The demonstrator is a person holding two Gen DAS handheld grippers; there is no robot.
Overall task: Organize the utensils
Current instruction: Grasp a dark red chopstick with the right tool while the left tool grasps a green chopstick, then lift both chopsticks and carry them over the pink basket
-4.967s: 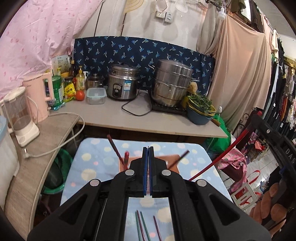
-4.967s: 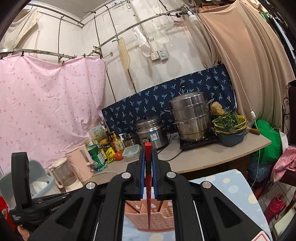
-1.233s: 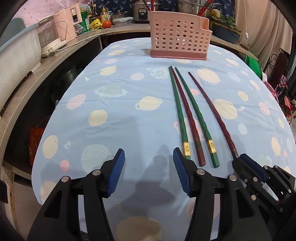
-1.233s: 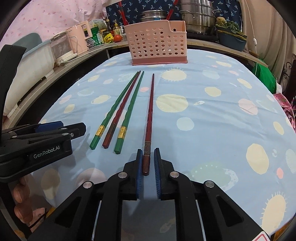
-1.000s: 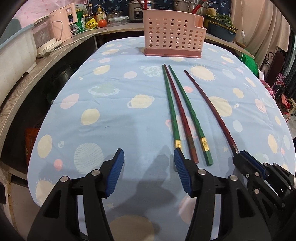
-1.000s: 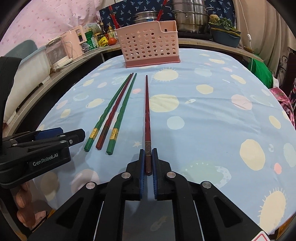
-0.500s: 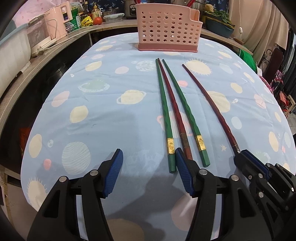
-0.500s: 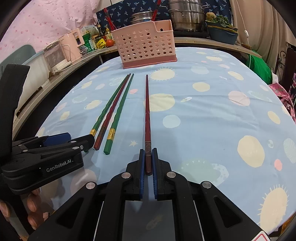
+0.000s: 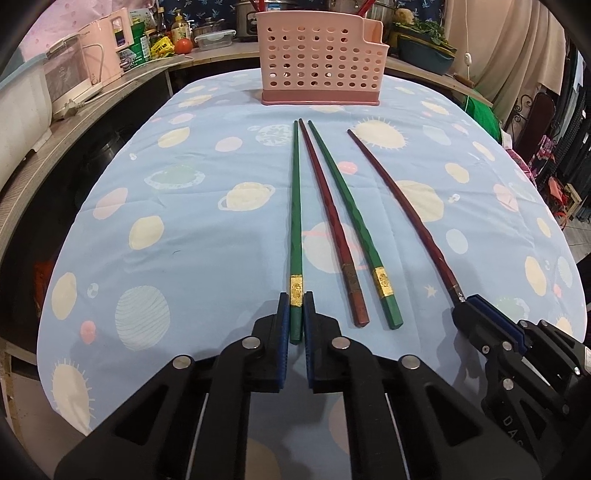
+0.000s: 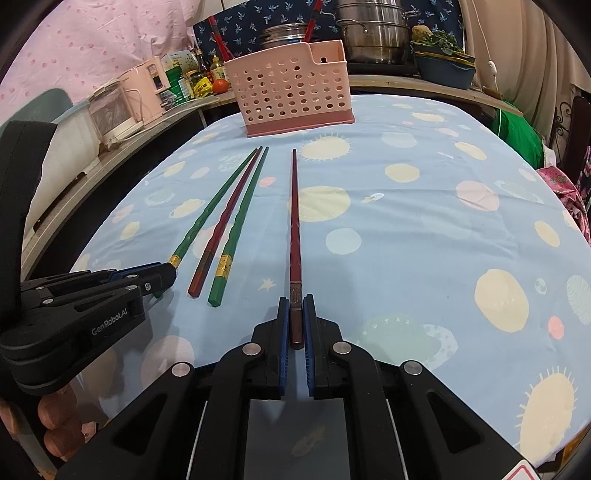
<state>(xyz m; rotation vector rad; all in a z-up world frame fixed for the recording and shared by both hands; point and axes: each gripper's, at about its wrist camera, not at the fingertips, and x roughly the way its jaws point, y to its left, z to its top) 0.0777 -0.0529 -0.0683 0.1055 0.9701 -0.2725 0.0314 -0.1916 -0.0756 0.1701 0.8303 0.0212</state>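
Note:
Four long chopsticks lie side by side on the blue planet-print tablecloth (image 9: 184,229), pointing at a pink perforated basket (image 9: 317,55) at the far end. My left gripper (image 9: 296,295) is closing, and its pads press the near end of the leftmost green chopstick (image 9: 295,206), which still rests on the cloth. My right gripper (image 10: 296,298) is shut on the near end of the rightmost dark red chopstick (image 10: 294,221), which also lies flat. Between them rest a red chopstick (image 9: 328,206) and a second green chopstick (image 9: 347,199), both untouched. More red chopsticks stand inside the basket.
A counter behind and to the left carries a pink kettle (image 10: 147,85), a blender (image 10: 110,110), bottles, a tomato and steel pots (image 10: 373,33). The table's rounded edge drops off on both sides. A person's fingers (image 10: 55,424) hold the left gripper's handle.
The left gripper's jaws stood wide beside the chopstick ends, shifted slightly over the leftmost green chopstick and have come together on it. The right gripper has kept its grip and place.

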